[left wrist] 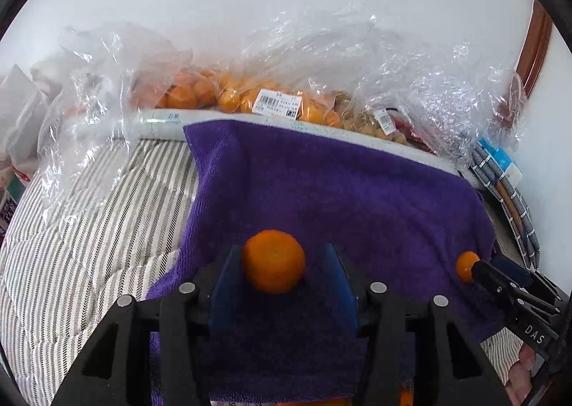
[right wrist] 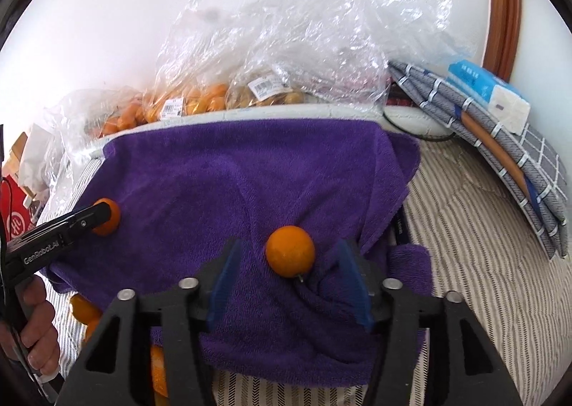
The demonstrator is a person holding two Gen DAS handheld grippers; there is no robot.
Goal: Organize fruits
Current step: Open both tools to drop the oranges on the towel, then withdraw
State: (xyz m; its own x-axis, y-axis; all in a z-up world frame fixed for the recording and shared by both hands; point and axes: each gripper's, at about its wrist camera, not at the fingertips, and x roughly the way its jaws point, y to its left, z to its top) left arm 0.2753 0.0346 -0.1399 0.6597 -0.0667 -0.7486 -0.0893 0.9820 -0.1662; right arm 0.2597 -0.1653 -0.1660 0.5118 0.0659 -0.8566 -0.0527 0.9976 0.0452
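Both claws parted: L gripper [left wrist: 282, 259] loosely round a mandarin [left wrist: 273, 261], touching left pad only, R gripper [right wrist: 287, 263] clear of its orange [right wrist: 290, 251], both on purple towel [left wrist: 321, 184].

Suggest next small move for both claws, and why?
Probably lift both straight back. Each orange sits on the purple towel between open pads; left claw touches its fruit on one side only, right claw clears its own.

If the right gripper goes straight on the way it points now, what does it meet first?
Most likely the small round orange fruit lying between the open right gripper fingers, on the purple terry towel; depth is unclear.
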